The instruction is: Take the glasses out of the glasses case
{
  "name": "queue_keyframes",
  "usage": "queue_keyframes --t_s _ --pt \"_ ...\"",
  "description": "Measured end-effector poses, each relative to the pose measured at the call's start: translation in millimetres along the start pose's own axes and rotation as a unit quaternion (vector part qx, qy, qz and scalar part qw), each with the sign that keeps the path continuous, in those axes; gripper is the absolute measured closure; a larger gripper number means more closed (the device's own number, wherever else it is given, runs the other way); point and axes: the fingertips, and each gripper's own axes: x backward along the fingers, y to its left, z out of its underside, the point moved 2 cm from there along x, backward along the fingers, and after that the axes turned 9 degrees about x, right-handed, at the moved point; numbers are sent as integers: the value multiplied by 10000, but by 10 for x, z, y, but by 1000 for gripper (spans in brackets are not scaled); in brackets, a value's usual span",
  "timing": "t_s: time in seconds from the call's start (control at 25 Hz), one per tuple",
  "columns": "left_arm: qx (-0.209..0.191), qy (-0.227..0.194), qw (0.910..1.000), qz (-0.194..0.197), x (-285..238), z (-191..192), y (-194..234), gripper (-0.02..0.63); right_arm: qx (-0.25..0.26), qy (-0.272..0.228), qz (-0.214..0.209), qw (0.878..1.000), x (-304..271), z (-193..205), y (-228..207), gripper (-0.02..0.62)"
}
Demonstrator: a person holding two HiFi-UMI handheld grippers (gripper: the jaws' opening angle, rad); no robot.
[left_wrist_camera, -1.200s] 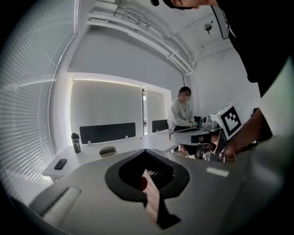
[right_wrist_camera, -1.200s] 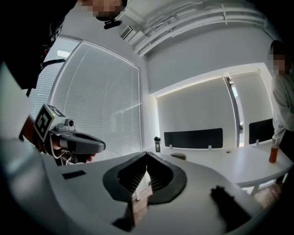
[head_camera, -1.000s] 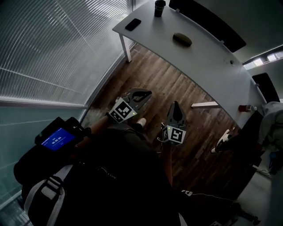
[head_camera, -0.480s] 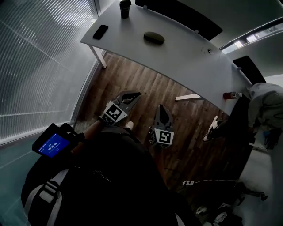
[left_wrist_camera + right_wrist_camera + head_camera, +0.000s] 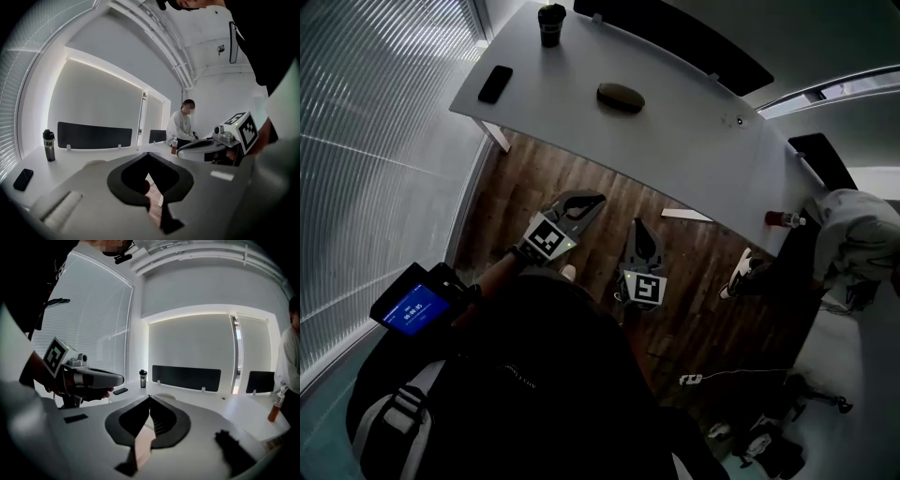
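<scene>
Head view against 1 second ago: nearer the white surface, glasses case lying closed at upper middle, left hand-held gripper and right hand-held gripper both narrowed shut, empty, so approach only.

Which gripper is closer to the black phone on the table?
Left. In the head view the left gripper is below and right of the phone; the right gripper is farther right and lower.

Dim, cool light, seemingly from the blinds and a glowing wall strip; fisheye edges bend, foreground blurs.
</scene>
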Motion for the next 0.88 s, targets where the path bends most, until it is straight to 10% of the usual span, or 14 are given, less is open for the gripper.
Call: queue_keyframes --t_s 0.6,0.88 --pt "44 333 9980 -536 -341 -35 1228 600 -131 -128 86 9998 -1082 -137 -498 588" --pt "111 596 9927 -1041 -968 -119 1351 600 -116 -289 -526 9981 -1444 84 -1163 588"
